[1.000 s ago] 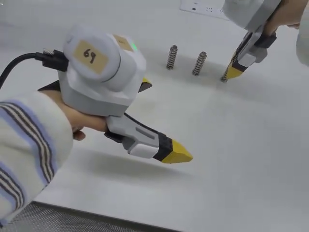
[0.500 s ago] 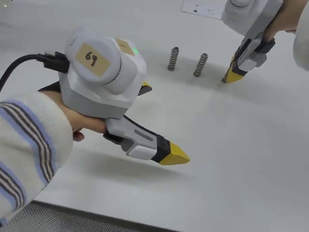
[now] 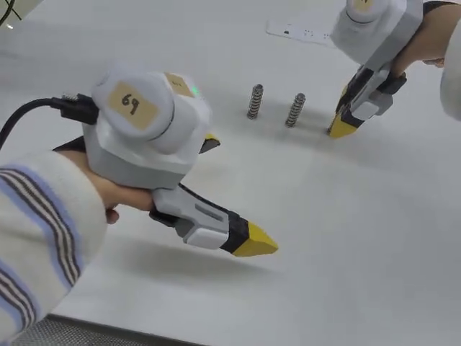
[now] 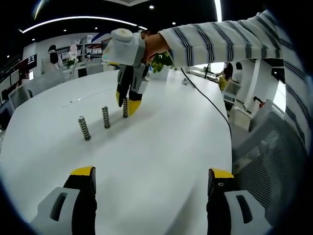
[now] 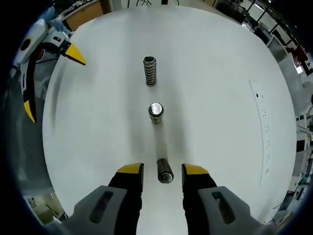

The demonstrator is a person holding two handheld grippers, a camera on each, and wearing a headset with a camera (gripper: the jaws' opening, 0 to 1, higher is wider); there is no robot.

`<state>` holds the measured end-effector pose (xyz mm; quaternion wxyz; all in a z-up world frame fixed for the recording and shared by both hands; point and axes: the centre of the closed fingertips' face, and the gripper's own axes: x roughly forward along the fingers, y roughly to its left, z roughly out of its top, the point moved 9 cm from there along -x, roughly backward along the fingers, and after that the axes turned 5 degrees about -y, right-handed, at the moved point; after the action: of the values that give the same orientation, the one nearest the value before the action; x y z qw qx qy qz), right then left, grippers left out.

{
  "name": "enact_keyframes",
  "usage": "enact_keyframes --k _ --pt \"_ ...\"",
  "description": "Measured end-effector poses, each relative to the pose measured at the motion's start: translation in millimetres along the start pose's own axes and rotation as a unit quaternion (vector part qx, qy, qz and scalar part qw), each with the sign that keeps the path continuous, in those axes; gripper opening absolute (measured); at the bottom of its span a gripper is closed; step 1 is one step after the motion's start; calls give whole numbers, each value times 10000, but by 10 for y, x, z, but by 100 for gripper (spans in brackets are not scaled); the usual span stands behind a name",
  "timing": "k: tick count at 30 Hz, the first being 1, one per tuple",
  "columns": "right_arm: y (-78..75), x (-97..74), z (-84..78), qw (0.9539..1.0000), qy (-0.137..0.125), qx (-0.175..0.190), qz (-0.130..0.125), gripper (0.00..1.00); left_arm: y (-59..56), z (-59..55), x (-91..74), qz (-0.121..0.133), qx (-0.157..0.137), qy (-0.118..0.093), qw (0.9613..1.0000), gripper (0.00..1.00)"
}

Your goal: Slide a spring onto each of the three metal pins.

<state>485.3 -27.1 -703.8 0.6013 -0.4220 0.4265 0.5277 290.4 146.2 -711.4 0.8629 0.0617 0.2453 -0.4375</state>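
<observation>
Three metal springs stand upright in a row on the white table. In the head view I see the left spring [image 3: 255, 101] and the middle spring [image 3: 295, 109]. My right gripper [image 3: 339, 129] points down at the third spring [image 5: 165, 171], which sits between its yellow fingertips [image 5: 131, 169] with a gap on each side. A shiny pin head tops the middle spring [image 5: 155, 110], and the far spring [image 5: 149, 70] stands beyond it. My left gripper [image 4: 152, 176] hovers open and holds nothing, well short of the row; its view shows the springs [image 4: 105, 117] and the right gripper [image 4: 127, 100].
The white table [image 3: 360, 238] stretches wide around the row. A flat white strip with sockets [image 3: 299, 32] lies at the far edge. A black cable [image 3: 29, 108] runs from the left gripper. Chairs and people stand far behind.
The head camera has tilted, so the whole picture sits lower. Both grippers keep about the same places relative to the springs.
</observation>
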Motion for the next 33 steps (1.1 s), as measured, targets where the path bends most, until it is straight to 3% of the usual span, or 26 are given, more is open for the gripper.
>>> enact_keyframes --k 6,10,14,17,22,26,31,33 --pt "-19 -242 54 9998 -90 -96 -151 30 25 -21 -56 110 39 105 9999 91" --pt "85 -409 63 9993 -302 5 -239 30 33 -16 -90 156 10 93 9998 91" --pt "190 -519 31 9983 -520 166 -196 27 45 -6 -117 175 73 131 9997 90" --pt "221 -578 -11 9967 -726 280 -221 30 60 -3 -156 158 64 115 9998 89" --pt "342 -671 -153 9958 -801 346 -273 33 105 -58 -218 152 -71 143 9998 90" --pt "442 -726 -231 9922 -1057 587 -312 36 125 -75 -258 178 -124 167 9996 90" --pt "627 -788 -290 9887 -1305 637 -376 40 141 -61 -306 186 -179 108 9996 91" --pt "668 -800 -303 9844 -1540 713 -464 43 148 -52 -327 194 -210 74 9996 91"
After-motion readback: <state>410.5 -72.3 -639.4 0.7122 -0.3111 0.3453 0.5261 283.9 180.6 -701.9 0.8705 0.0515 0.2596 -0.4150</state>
